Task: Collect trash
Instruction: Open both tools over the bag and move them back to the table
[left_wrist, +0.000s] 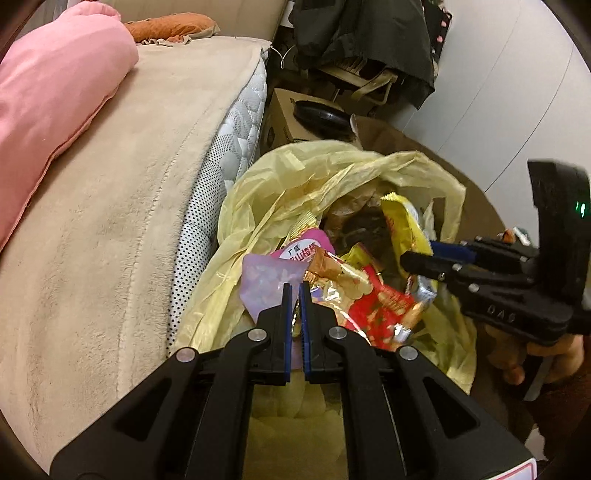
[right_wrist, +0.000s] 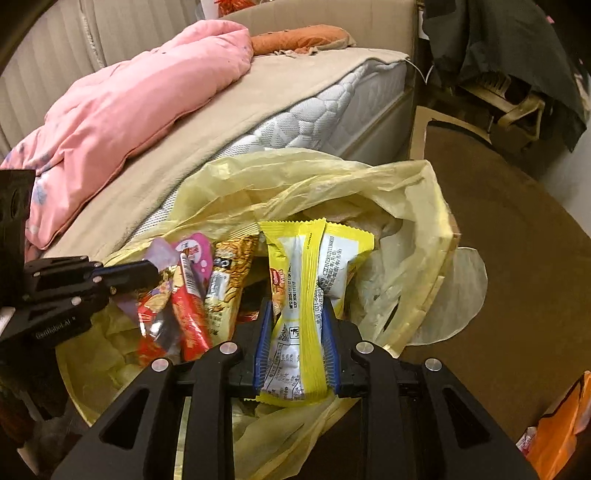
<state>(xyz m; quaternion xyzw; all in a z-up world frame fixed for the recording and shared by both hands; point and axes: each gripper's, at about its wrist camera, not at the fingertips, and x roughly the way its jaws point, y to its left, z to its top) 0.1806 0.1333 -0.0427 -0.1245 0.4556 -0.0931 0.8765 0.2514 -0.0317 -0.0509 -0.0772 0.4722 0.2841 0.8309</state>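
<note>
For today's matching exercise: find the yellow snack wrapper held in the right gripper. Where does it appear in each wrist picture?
Left wrist view: the yellow snack wrapper is right of centre, above the bag's opening, at the tip of the right gripper.
Right wrist view: the wrapper stands bottom centre, upright between the gripper's blue pads.
Shared landmark: the yellow trash bag beside the bed.

One yellow trash bag (right_wrist: 314, 177) — two grippers — one pink quilt (right_wrist: 129, 110).
</note>
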